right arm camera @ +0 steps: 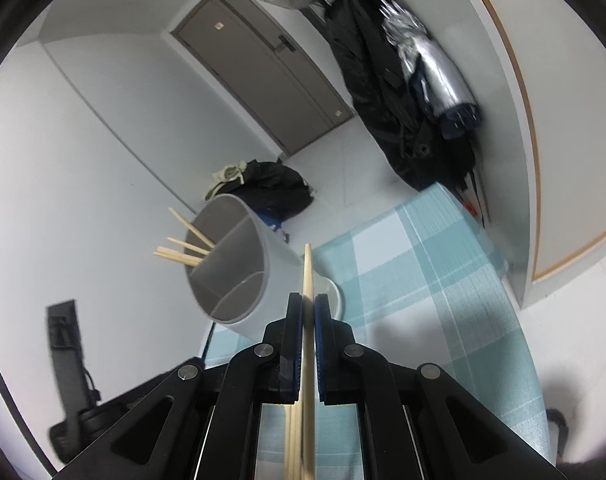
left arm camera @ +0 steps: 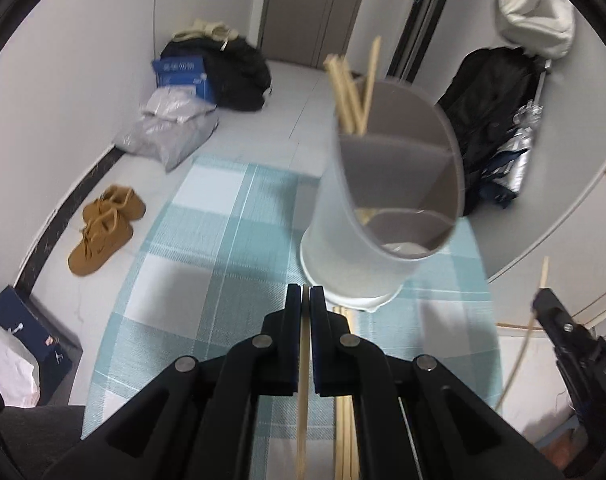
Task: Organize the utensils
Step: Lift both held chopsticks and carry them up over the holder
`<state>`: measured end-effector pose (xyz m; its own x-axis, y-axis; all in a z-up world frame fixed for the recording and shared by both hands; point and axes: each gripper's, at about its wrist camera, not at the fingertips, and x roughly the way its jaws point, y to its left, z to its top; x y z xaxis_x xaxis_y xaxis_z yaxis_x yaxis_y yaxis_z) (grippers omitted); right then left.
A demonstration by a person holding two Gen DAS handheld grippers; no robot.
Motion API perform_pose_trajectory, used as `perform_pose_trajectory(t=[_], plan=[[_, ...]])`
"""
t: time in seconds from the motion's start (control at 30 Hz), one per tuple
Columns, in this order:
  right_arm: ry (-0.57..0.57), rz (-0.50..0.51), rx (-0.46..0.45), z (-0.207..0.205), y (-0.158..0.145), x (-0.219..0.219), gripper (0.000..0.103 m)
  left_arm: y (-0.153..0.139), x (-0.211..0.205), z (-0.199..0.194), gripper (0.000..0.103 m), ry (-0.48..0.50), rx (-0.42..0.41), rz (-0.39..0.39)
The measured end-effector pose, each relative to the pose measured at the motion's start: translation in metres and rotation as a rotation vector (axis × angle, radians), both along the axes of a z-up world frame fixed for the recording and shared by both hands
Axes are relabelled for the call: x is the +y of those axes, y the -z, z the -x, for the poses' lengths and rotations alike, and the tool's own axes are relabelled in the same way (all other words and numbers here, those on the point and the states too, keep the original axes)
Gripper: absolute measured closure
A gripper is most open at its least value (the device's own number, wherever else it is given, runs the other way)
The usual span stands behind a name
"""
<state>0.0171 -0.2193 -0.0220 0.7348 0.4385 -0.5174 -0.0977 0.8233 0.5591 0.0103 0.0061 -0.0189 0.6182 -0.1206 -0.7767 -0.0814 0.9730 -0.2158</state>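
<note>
A pale grey utensil holder (left arm camera: 343, 216) with inner dividers stands on a blue-and-white checked tablecloth (left arm camera: 207, 240). Several wooden chopsticks (left arm camera: 349, 84) lean out of its far compartment. My left gripper (left arm camera: 306, 294) is shut on one chopstick (left arm camera: 303, 392), just short of the holder's base. More chopsticks (left arm camera: 345, 420) lie on the cloth beneath it. At the right edge my right gripper (left arm camera: 541, 294) carries a chopstick (left arm camera: 546, 272). In the right wrist view that gripper (right arm camera: 307, 300) is shut on its chopstick (right arm camera: 307, 268), the tip overlapping the holder (right arm camera: 263, 276). Loose chopsticks (right arm camera: 291, 440) lie below.
On the floor beyond the table lie brown shoes (left arm camera: 105, 228), plastic bags (left arm camera: 175, 128) and a dark heap of clothes (left arm camera: 227, 76). Dark coats (right arm camera: 383, 80) hang at the right by a grey door (right arm camera: 263, 64). A black case (right arm camera: 67, 352) stands at the left.
</note>
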Motion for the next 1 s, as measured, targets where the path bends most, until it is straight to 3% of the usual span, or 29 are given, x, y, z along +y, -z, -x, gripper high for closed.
perform_pose_trajectory(t=[0.23, 0.57, 0.77, 1.0], plan=[[-0.041, 0.099, -0.086, 0.014, -0.019, 0.024, 0.098, -0.01, 0.0, -0.005, 0.102, 0.058, -0.071, -0.038], [-0.066, 0.181, -0.2, 0.035, -0.046, 0.047, 0.098, -0.025, -0.001, 0.011, 0.102, 0.101, -0.105, -0.052], [0.006, 0.155, -0.148, 0.036, -0.041, 0.042, 0.098, -0.03, 0.003, 0.014, 0.102, 0.11, -0.13, -0.047], [0.01, 0.167, -0.178, 0.032, -0.051, 0.038, 0.098, -0.036, 0.006, 0.012, 0.102, 0.124, -0.134, -0.033]])
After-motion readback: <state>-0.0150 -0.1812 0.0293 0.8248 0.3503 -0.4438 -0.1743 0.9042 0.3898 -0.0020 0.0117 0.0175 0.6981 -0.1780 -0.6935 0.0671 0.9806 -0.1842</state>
